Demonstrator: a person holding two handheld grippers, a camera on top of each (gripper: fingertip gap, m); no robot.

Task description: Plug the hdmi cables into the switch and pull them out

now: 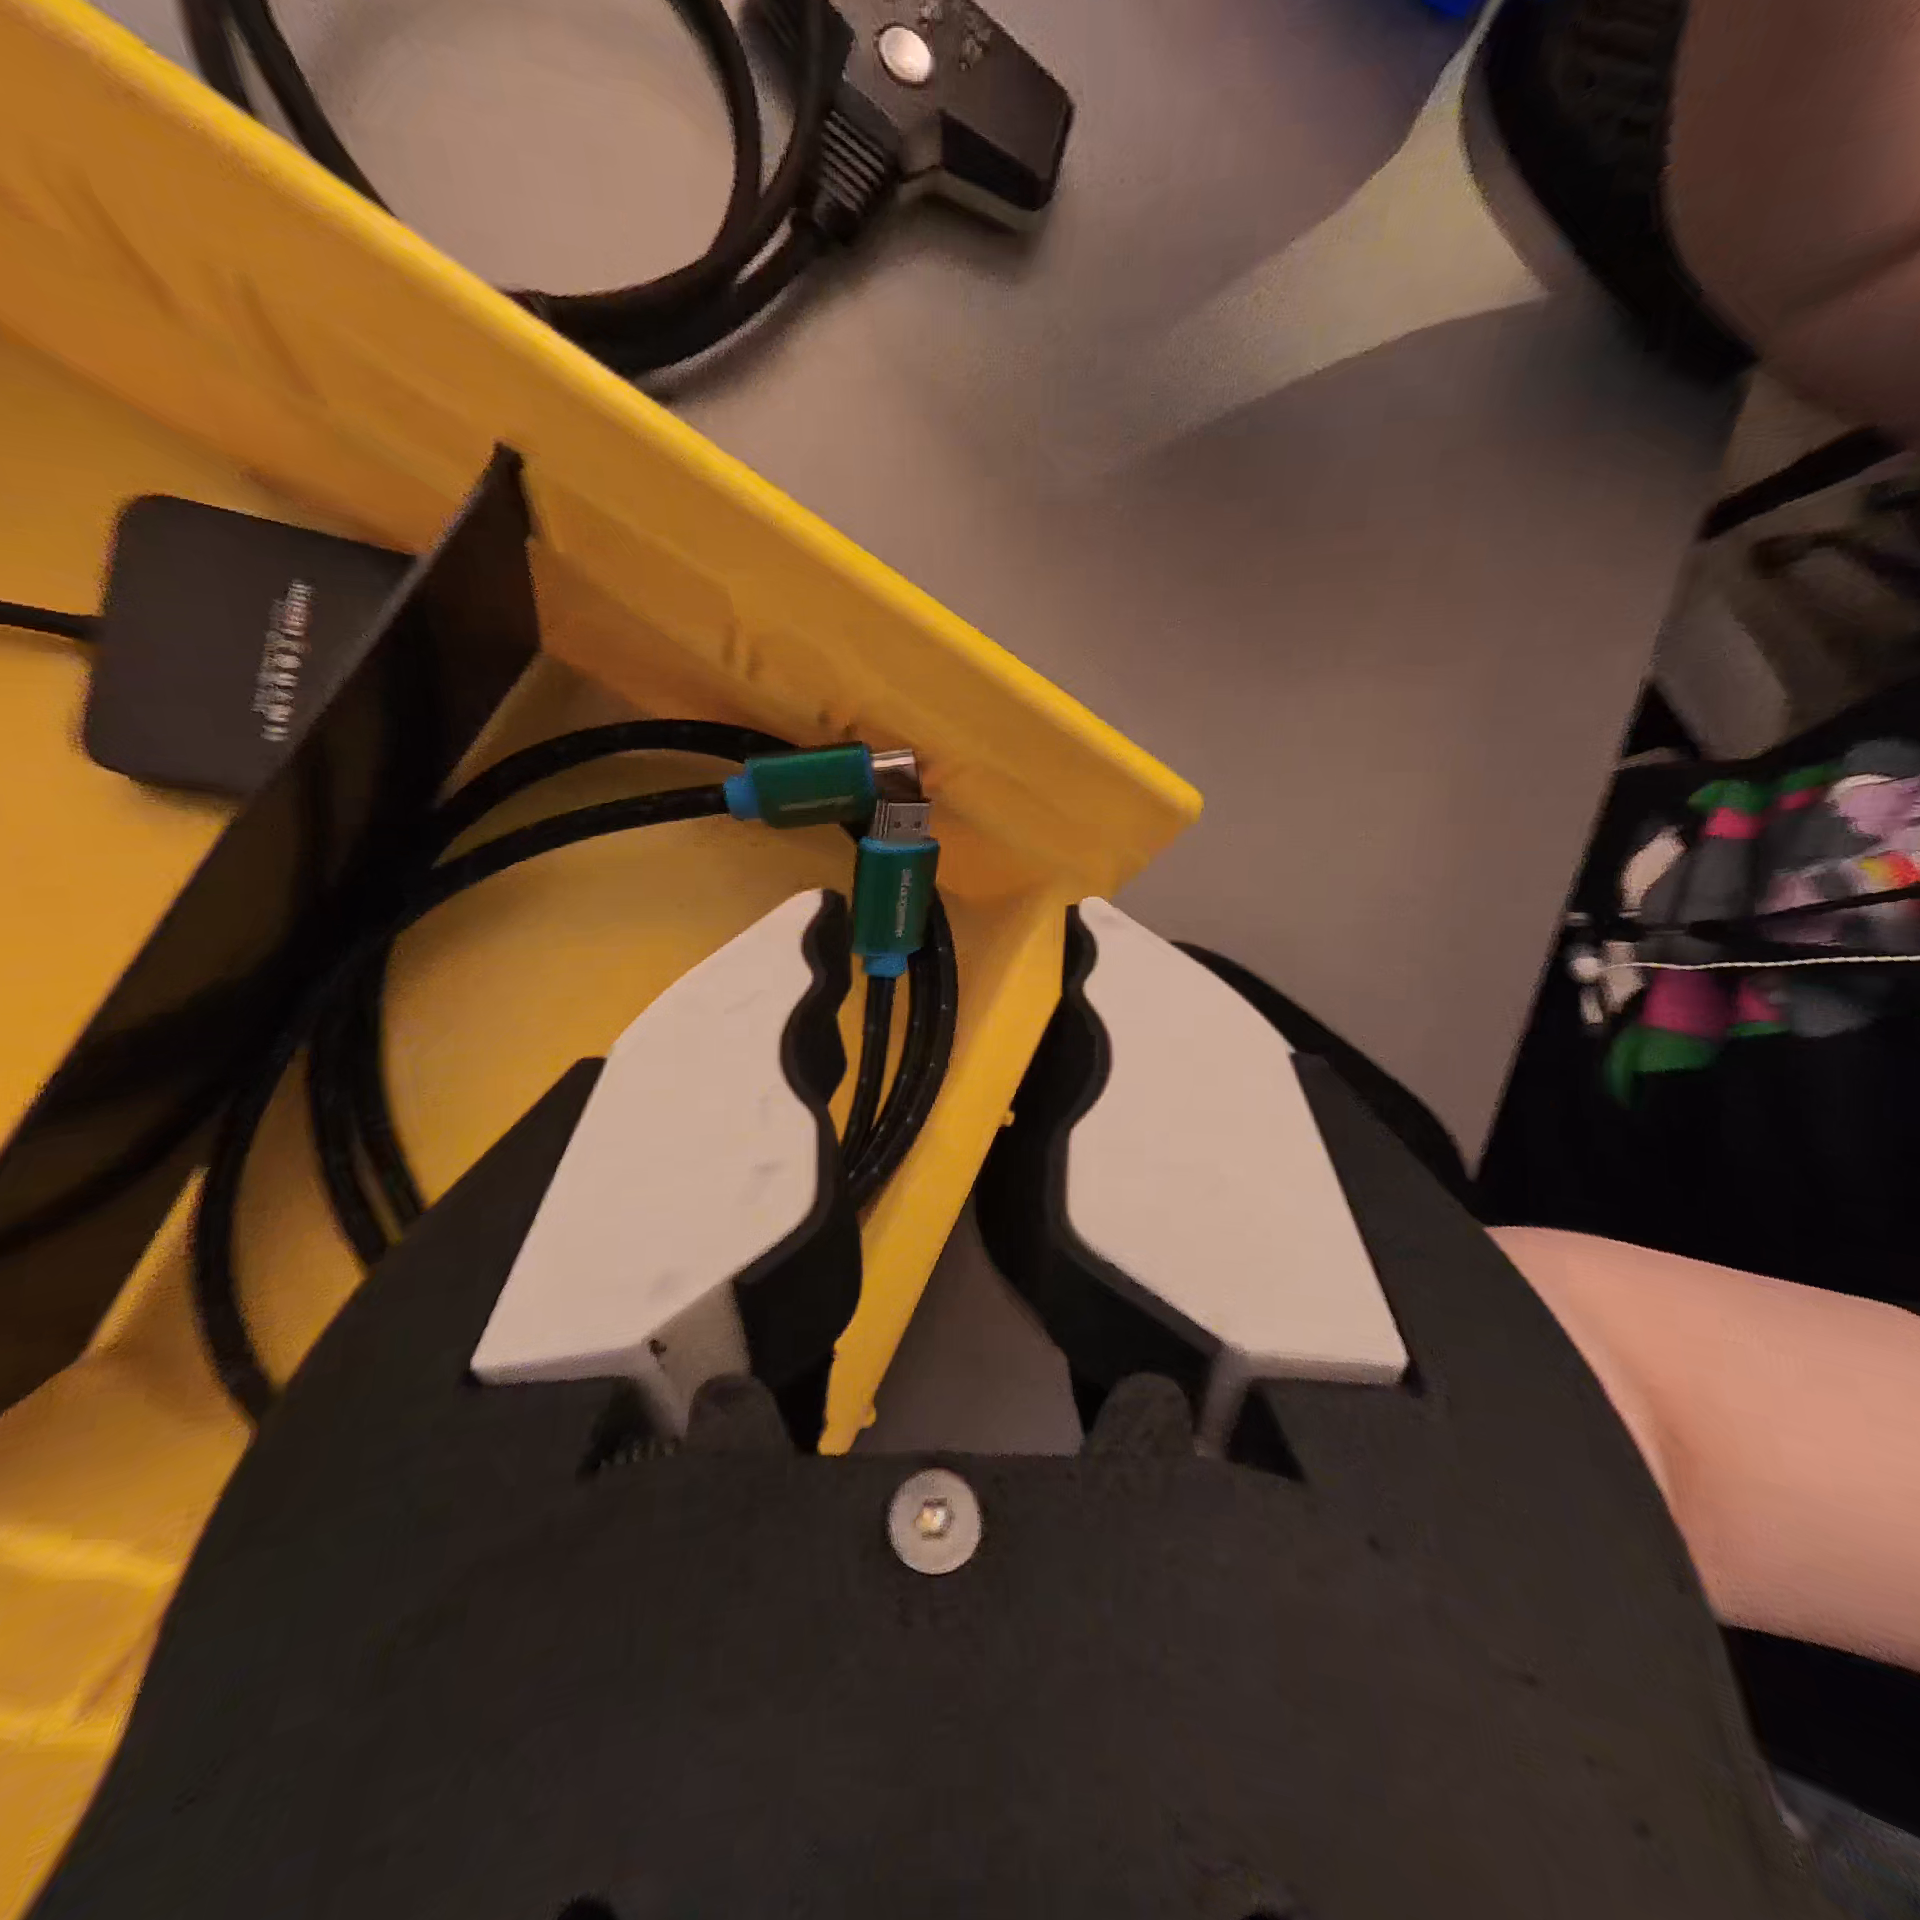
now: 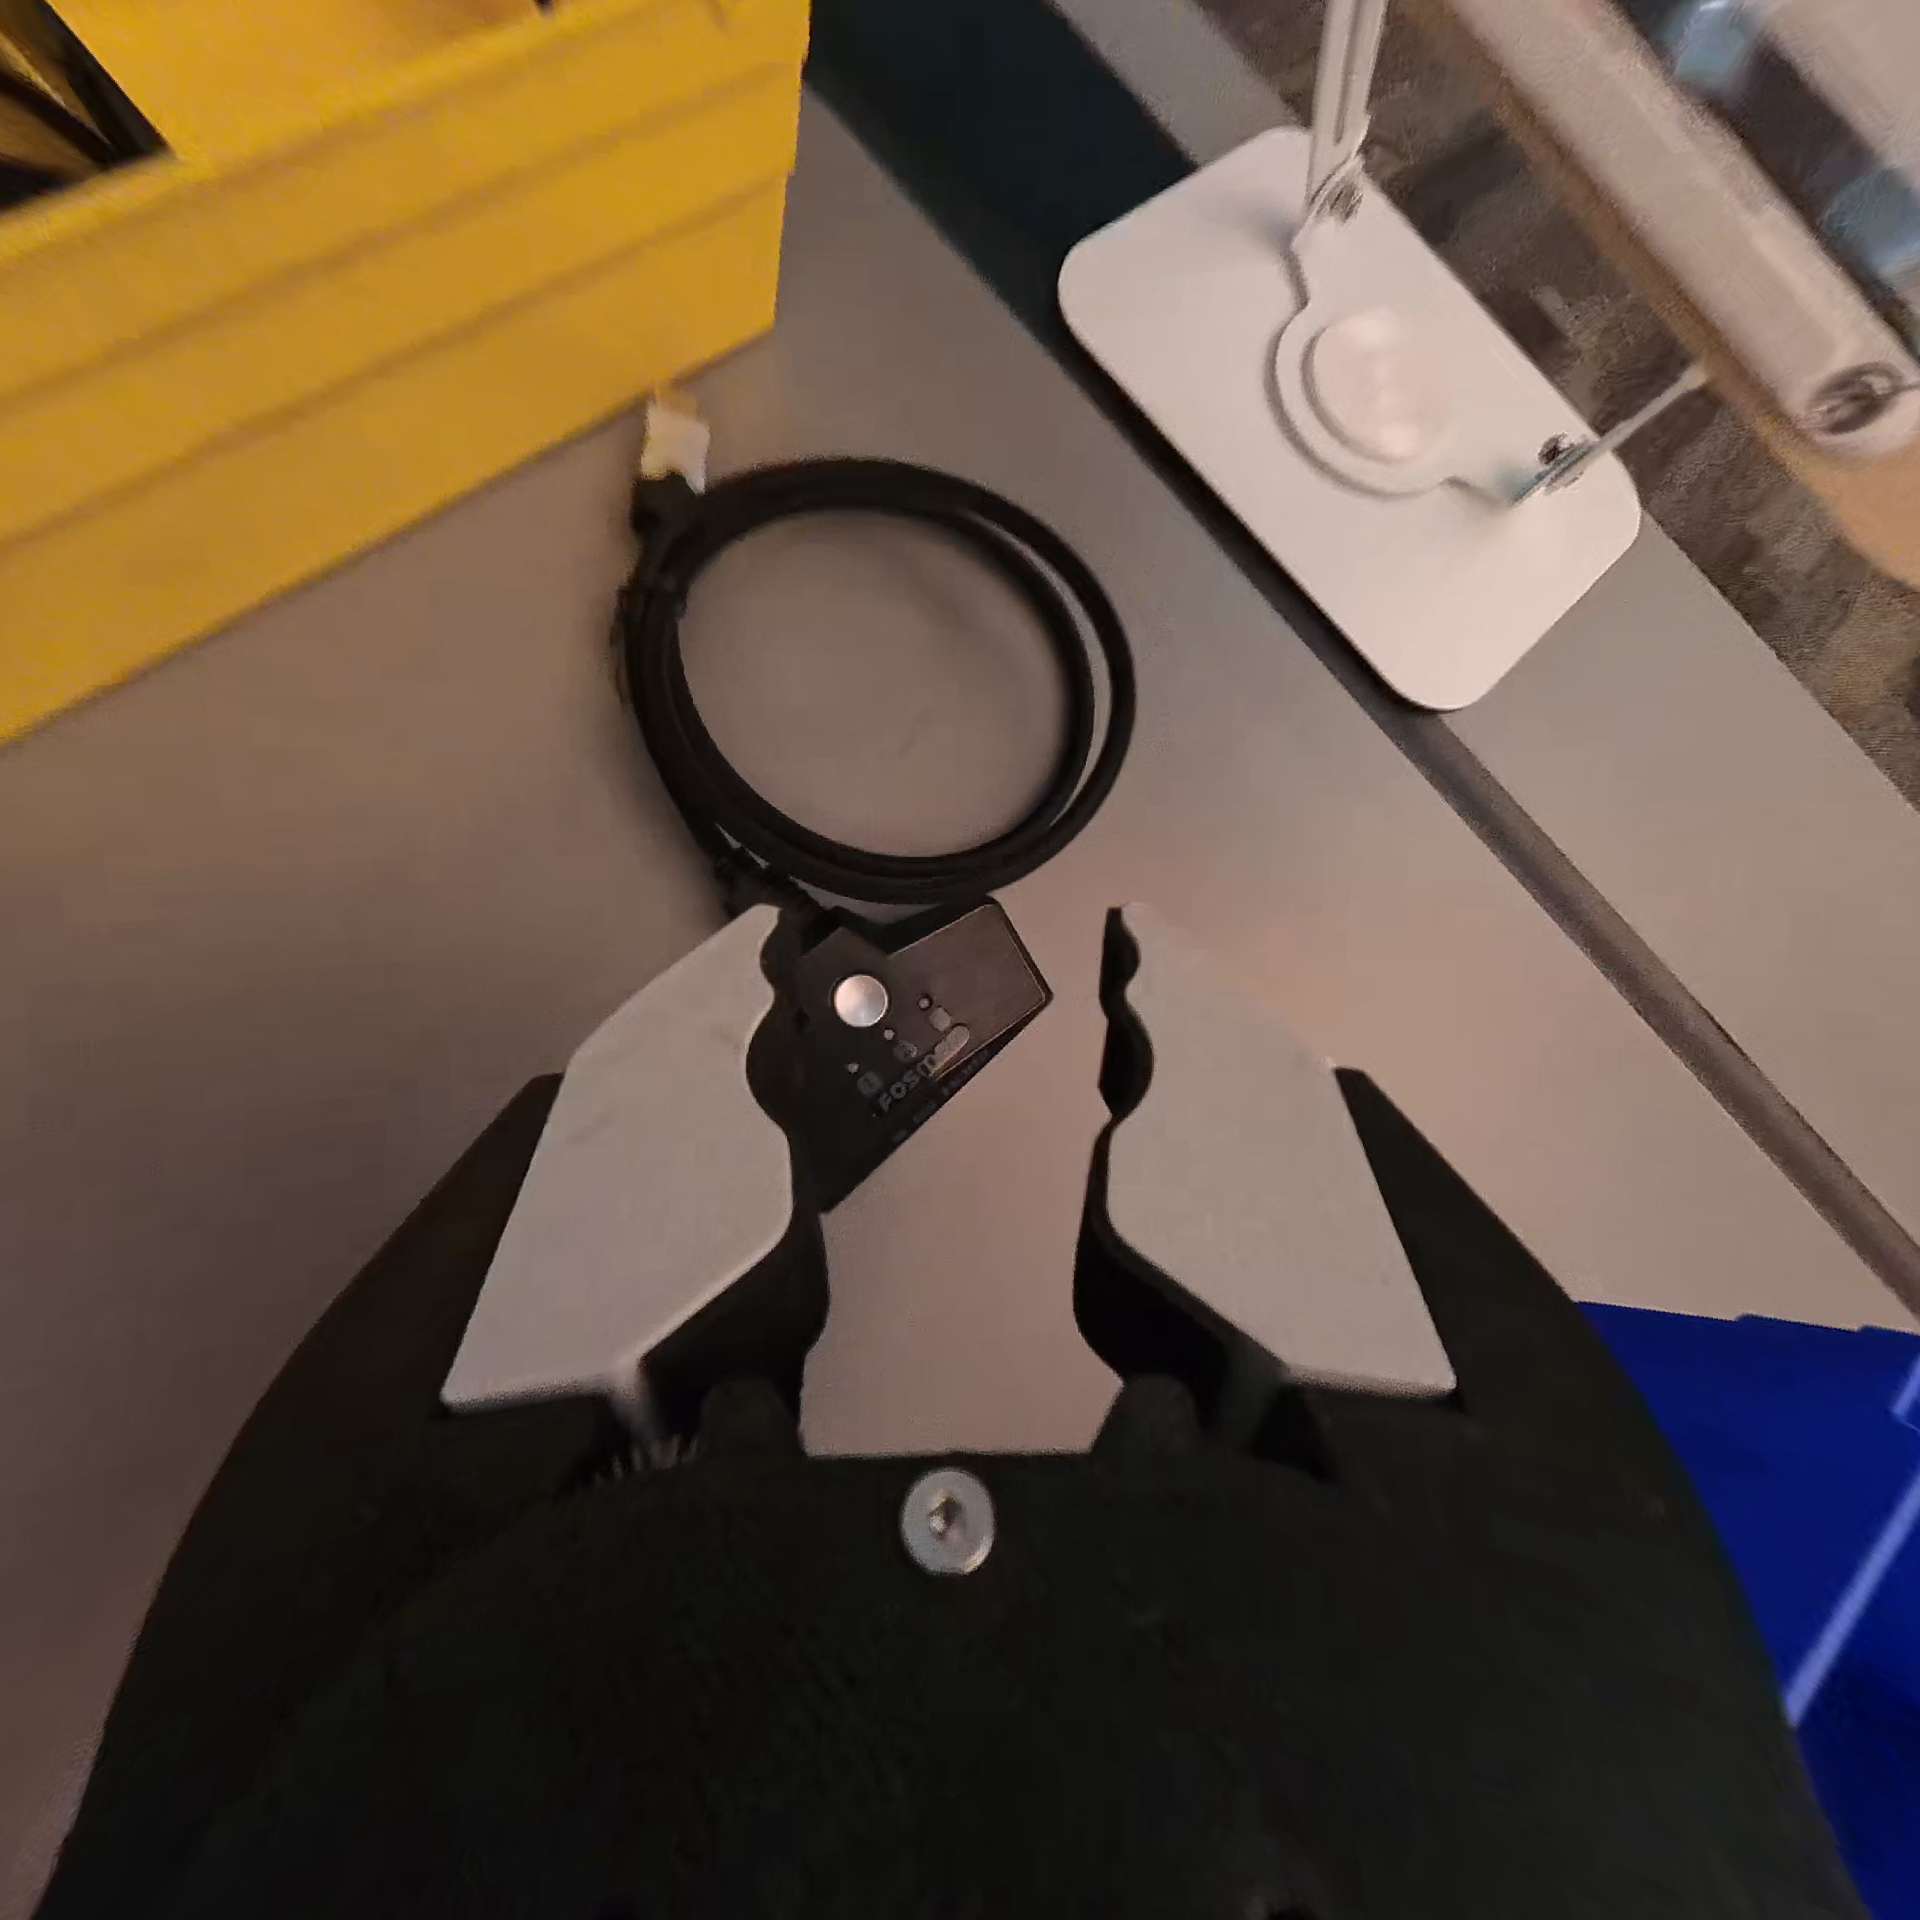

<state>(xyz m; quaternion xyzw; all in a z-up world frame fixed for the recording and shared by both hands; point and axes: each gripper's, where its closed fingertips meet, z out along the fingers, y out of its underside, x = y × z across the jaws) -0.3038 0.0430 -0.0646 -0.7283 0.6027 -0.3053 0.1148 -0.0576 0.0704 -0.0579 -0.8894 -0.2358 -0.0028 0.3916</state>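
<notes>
A yellow bin (image 1: 727, 623) holds a coiled black HDMI cable (image 1: 343, 1018) with two green-and-blue plugs (image 1: 894, 904) lying in its near corner. My left gripper (image 1: 951, 914) is open and straddles the bin's corner wall, its left finger inside beside one plug. The black HDMI switch (image 2: 914, 1029) with a silver button lies on the grey table, with a black coiled cable (image 2: 883, 686) attached. My right gripper (image 2: 940, 935) is open just above the switch, its left finger over the switch's edge. The switch also shows at the top of the left wrist view (image 1: 935, 94).
A black divider (image 1: 312, 779) splits the bin, with a flat black device (image 1: 208, 644) behind it. A white stand base (image 2: 1351, 416) sits at the table's far right edge. A blue box (image 2: 1766, 1507) lies at right. A person's arm (image 1: 1714, 1403) is close by. From my right tips it is roughly 8 cm to the black HDMI switch (image 2: 914, 1029); from my left, 25 cm.
</notes>
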